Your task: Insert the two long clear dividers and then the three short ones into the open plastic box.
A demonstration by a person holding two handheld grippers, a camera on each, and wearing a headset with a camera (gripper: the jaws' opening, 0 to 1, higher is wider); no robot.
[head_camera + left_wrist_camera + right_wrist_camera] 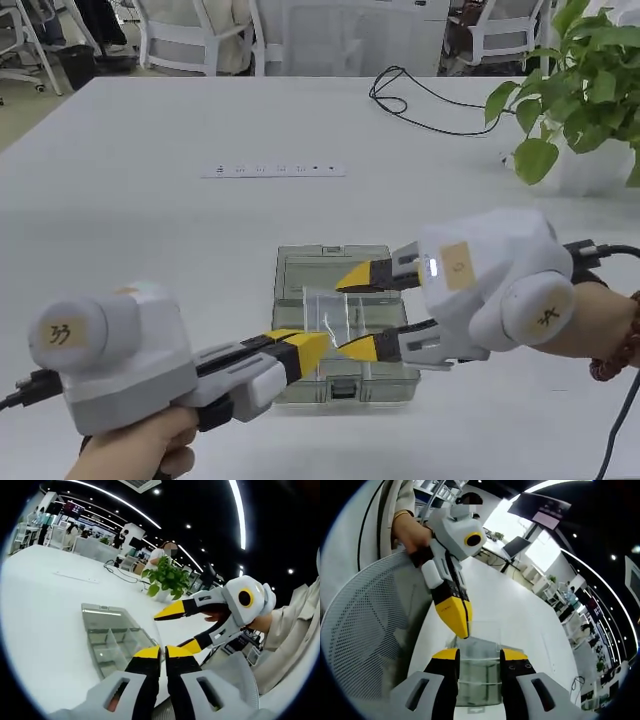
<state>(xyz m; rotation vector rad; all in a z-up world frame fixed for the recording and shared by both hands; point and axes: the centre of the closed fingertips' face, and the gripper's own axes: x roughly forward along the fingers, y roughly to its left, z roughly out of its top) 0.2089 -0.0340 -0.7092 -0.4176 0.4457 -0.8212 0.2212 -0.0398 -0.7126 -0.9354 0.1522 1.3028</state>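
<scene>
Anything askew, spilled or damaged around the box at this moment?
Nothing stands out. The box lies flat and open on the table. A clear divider, pinched by the left gripper, rises above it, not yet seated. The right gripper is open over the box.

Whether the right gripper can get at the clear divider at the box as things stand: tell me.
Probably yes. The right gripper is open, its fingers level with the clear divider that the left gripper seems to hold upright over the box; nothing stands between them.

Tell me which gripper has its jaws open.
The right gripper: its yellow-tipped jaws stand wide apart; the left gripper's are shut on a clear divider.
</scene>
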